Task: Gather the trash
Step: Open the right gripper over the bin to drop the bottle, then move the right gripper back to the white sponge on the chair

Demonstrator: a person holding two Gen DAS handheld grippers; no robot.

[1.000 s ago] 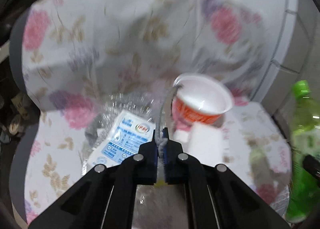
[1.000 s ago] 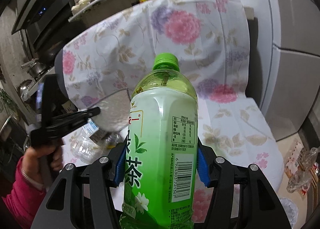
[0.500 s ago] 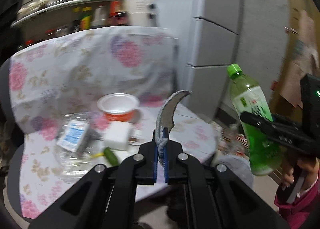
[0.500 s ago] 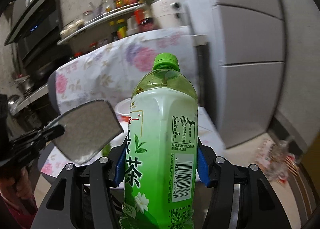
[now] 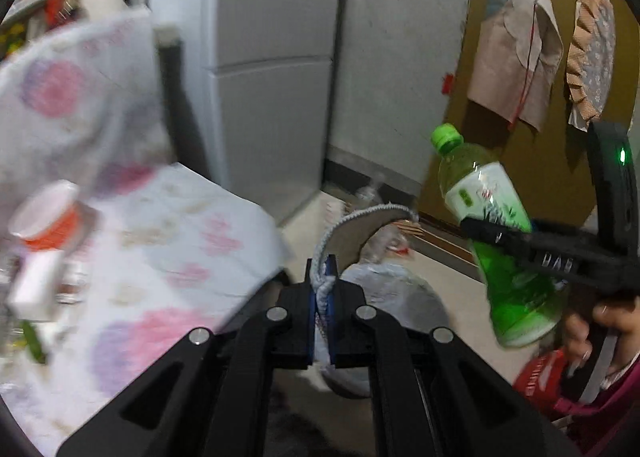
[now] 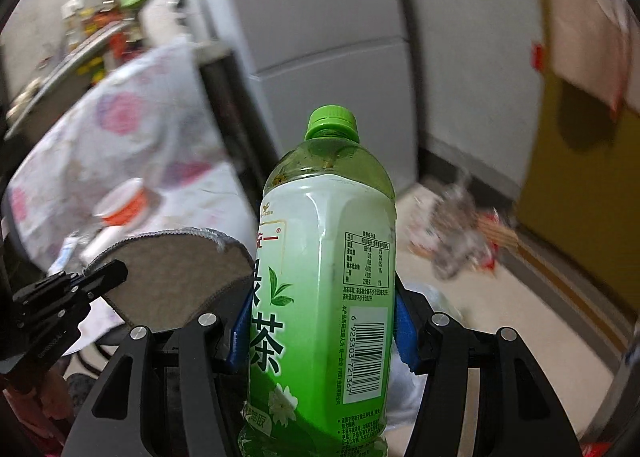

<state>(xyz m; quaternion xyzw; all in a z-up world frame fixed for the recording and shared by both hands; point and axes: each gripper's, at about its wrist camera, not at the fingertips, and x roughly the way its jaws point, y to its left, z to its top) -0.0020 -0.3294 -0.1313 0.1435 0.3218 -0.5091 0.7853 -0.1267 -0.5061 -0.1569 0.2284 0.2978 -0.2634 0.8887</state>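
My left gripper is shut on a flat grey insole with a stitched white edge, held on edge above the floor; it also shows in the right wrist view. My right gripper is shut on a green tea bottle with a green cap, held upright. In the left wrist view the bottle is at the right, tilted. A white plastic trash bag lies on the floor just beyond and below my left gripper.
A chair with a floral cover at the left holds an orange-and-white cup and a white box. A grey fridge stands behind. Loose wrappers lie on the floor by a yellow wall.
Both grippers have swung right, away from the chair towards the floor and fridge, each carrying its item. The trash bag has come into view below the left gripper.
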